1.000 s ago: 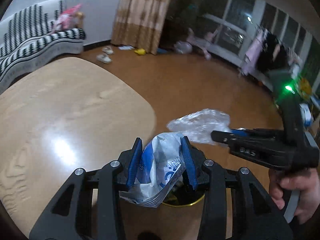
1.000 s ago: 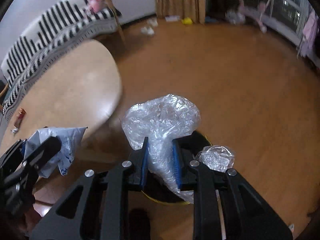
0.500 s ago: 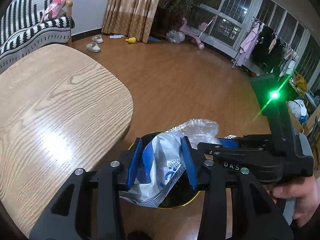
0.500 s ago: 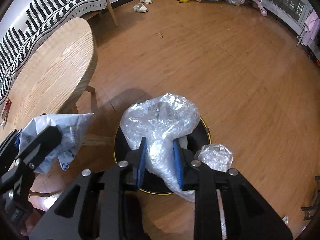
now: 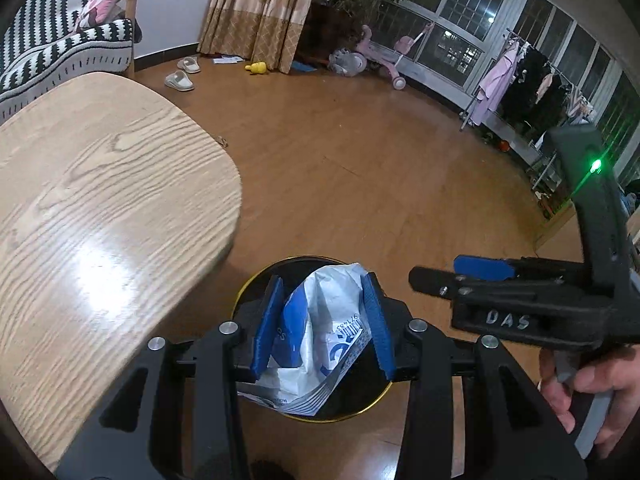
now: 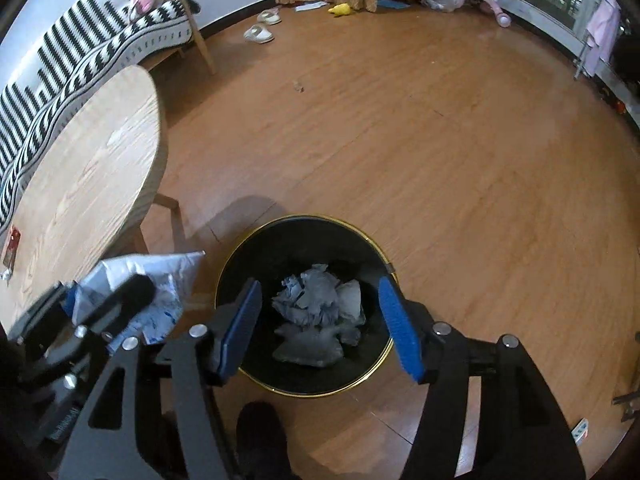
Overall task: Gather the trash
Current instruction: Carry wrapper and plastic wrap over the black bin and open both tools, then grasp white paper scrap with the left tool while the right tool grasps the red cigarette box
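Trash is half in — your right gripper (image 6: 320,326) has just been opening, nothing between its jaws, over the black gold-rimmed round bin (image 6: 362,236), while your left gripper (image 5: 324,318) clamps the crumpled white-and-blue plastic wrapper (image 5: 320,332) — drop that next.

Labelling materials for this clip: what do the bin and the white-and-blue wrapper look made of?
Round black bin with gold rim: probably painted metal, judging by its thin shiny edge. Crumpled white-and-blue printed wrapper: looks like thin glossy plastic film, creased sharply, barcode printed on it.
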{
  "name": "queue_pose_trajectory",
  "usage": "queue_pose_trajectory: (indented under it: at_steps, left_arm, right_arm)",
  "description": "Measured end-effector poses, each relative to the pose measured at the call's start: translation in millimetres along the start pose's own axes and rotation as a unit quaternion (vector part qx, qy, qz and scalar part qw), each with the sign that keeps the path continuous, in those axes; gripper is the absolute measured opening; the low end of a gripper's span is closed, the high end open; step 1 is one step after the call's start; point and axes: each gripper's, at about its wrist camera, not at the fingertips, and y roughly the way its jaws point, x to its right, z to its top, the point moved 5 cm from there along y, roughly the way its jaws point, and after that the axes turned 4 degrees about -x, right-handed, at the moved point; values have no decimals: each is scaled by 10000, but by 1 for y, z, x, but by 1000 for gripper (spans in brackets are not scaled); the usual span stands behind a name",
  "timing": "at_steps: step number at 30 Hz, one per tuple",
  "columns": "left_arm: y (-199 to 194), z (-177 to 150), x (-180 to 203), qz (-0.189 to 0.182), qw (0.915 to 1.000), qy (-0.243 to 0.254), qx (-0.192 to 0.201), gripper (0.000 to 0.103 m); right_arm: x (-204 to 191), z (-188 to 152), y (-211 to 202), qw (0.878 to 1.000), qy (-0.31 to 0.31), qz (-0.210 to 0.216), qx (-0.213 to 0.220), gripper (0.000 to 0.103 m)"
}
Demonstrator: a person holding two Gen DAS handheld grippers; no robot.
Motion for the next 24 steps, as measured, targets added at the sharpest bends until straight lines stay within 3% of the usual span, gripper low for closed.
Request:
queue_pose_trajectory:
  at_steps: [3, 5, 12, 14, 20, 23, 24]
  left_arm:
    - [5, 1, 4, -90, 10000, 13, 5, 48]
    - [6, 3, 6, -101, 9999, 34, 36, 69]
    - [-12, 3, -3, -83, 9998, 90, 139, 73]
    - [-24, 3, -14, 19, 9998, 10, 206, 81]
    - [-94, 6, -90, 701, 9938, -454, 732, 82]
    - [-130, 0, -151, 1381, 9831, -839, 858, 82]
    - [-145, -5, -180, 1705, 9757, -1095, 839, 82]
  right_arm:
    - [6, 3, -3, 9999, 127, -17, 88, 61]
    - [11, 4, -6, 9996, 220, -26, 154, 62]
    - [0, 12, -12, 9992, 239, 77, 313, 65]
    - [-13, 14, -17, 9989, 154, 169, 411, 67]
    - [-93, 26, -31, 9960, -390, 503, 624, 67]
    - [-143, 29, -31, 9928, -719, 701, 658, 67]
    - [-162, 30, -29, 9914, -837, 784, 634, 67]
